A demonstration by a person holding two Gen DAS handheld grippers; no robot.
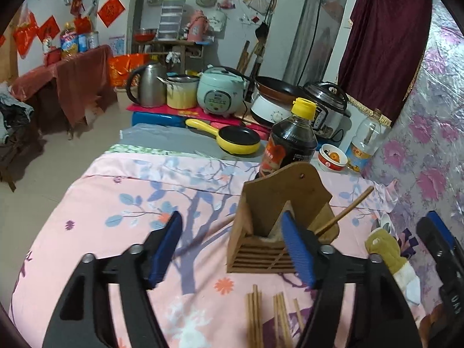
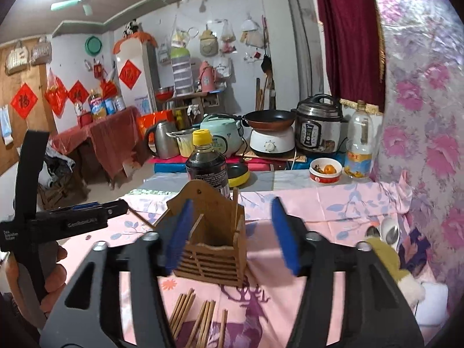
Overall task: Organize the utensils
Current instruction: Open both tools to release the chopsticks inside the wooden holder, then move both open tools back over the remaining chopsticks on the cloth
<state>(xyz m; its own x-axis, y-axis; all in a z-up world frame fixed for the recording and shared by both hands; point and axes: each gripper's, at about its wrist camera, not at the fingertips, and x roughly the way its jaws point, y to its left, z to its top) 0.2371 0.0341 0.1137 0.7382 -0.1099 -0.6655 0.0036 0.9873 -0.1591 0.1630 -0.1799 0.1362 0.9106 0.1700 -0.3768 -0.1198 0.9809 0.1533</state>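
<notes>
Nearest, chopsticks [image 2: 191,316] loose on the pink-clothed bench [image 1: 116,203], lower ends cut off by the frame, probably waiting to be sorted. Left hand-held gripper [image 1: 232,249] spread wide, nothing between its pads; right hand-held gripper [image 2: 232,232] likewise agape and empty. Just beyond, wooden utensil holder [image 2: 211,246] upright, placed centrally for easy loading, one chopstick [image 1: 348,208] leaning out of it. At the right edge, spoons [image 2: 388,232] half hidden behind a stuffed toy [image 2: 388,258]. Farther back, soy sauce bottle [image 1: 290,142] partly screened by the holder.
</notes>
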